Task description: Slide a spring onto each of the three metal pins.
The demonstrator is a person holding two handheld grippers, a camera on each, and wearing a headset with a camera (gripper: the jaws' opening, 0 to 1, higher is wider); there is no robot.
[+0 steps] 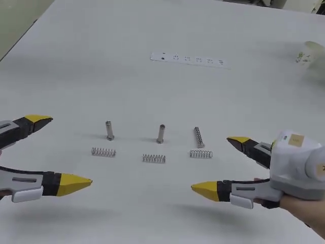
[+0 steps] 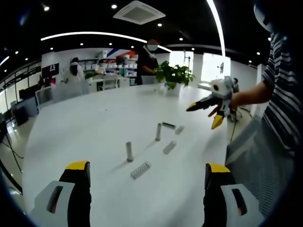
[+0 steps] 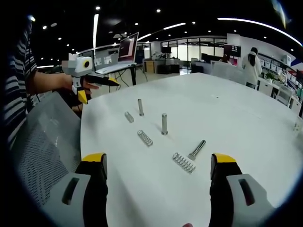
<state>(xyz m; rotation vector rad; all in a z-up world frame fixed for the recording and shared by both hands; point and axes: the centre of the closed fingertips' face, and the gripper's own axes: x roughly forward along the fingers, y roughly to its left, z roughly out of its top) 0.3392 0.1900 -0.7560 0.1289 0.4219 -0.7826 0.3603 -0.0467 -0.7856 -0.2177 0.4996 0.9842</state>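
Lying crosswise just in front of the three pins [image 1: 160, 133], the springs [image 1: 154, 158] sit between two empty, spread-jawed grippers — right gripper [image 1: 213, 163] nearest the rightmost spring [image 1: 201, 153], left gripper [image 1: 70, 150] nearest the leftmost spring [image 1: 103, 152].

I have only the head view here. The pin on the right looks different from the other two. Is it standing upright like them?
Observer: No. The right gripper view shows the right pin lying on its side, beside a spring.
Operator: What stands beyond the right edge of my picture?
Observer: The left gripper view shows a potted plant at that end of the table.
Operator: Is anybody over there?
Observer: Yes, a person stands beyond the plant.
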